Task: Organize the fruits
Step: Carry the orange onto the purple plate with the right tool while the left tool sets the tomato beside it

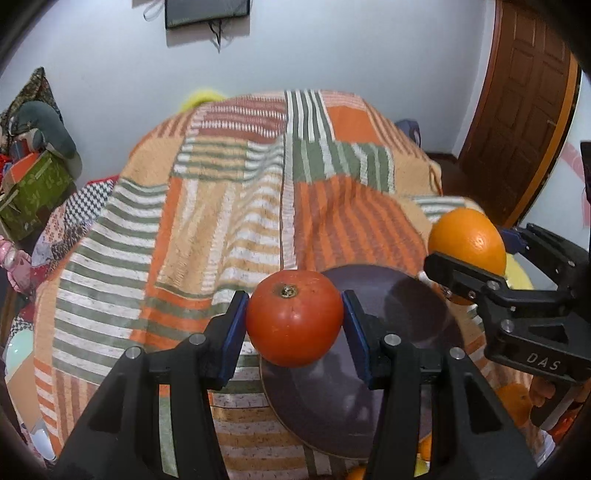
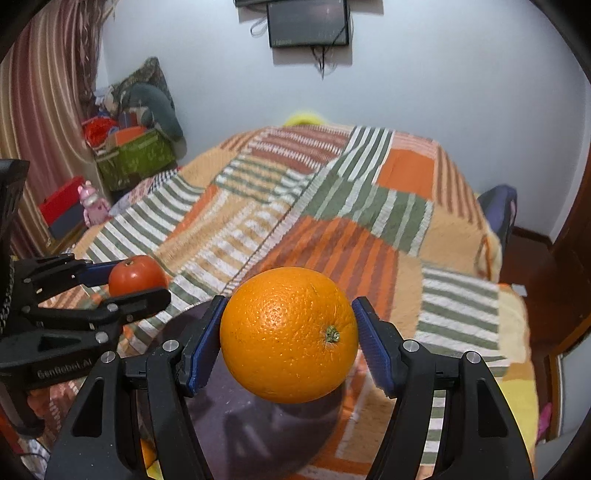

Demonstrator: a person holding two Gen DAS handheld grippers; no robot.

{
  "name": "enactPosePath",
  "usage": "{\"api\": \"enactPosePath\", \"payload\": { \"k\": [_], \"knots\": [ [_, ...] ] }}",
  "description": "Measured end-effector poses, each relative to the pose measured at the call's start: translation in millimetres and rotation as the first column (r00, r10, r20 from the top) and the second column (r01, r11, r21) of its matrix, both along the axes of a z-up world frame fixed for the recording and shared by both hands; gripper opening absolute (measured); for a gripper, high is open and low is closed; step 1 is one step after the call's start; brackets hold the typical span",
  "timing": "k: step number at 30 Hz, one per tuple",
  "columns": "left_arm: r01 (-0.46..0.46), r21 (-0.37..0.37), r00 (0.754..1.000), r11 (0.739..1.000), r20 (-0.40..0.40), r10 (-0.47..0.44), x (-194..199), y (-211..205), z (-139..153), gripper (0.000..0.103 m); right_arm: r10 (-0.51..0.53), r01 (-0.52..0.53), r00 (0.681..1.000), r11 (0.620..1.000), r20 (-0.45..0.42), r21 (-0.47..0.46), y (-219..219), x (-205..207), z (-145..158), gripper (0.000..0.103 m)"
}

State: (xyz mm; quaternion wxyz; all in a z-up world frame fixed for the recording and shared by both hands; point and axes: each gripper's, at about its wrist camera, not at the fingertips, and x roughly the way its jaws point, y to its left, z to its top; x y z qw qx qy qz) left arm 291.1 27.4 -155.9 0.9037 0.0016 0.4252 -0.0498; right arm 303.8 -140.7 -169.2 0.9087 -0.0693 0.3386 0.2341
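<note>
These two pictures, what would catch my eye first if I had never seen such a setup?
Two fruits held up in the air: a red tomato pinched in the left tool, and a big orange pinched in the right tool. Both hang over a dark round plate that lies on a bed with a striped orange, green and white blanket.

Home bedroom. Bed w/ striped patchwork blanket point(image 2: 332, 229) fills center. Wall-mounted TV point(image 2: 308, 22) at 12 o'clock on pale wall. Curtain point(image 2: 44, 110) at 10 o'clock, w/ pile of clothes & green box point(image 2: 136, 157) beside it. In left wrist view, wooden door point(image 1: 524, 110) at 2 o'clock.
</note>
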Motion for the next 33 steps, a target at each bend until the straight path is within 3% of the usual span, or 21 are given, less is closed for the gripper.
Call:
{"api": "enactPosePath", "payload": {
  "k": [5, 17, 24, 30, 33],
  "knots": [
    [0.016, 0.007, 0.998, 1.0, -0.057, -0.015, 10.5, -1.2, -22.8, 0.05, 0.016, -0.016, 0.997, 1.0, -0.081, 0.008, 2.0, 18.6, -15.0, 0.065],
    [0.051, -0.002, 0.985, 0.999, -0.165, -0.05, 32.6, 1.1, -52.5, 0.05, 0.052, -0.068, 0.977, 0.995, -0.208, -0.071, 16.9, 44.6, -46.1, 0.065],
    [0.058, -0.009, 0.985, 0.998, -0.164, -0.059, 36.8, 2.3, -54.2, 0.05, 0.066, -0.086, 0.969, 0.994, -0.239, -0.073, 16.8, 47.9, -50.0, 0.065],
    [0.042, -0.025, 0.977, 0.999, -0.208, -0.046, 39.5, 5.5, -62.6, 0.063, 0.067, -0.086, 0.964, 0.994, -0.257, -0.063, 14.8, 49.4, -51.3, 0.066],
    [0.043, -0.016, 0.976, 0.999, -0.212, -0.045, 36.5, 5.2, -61.5, 0.063, 0.069, -0.089, 0.965, 0.994, -0.254, -0.069, 15.5, 46.9, -49.3, 0.071]
  ]
}}
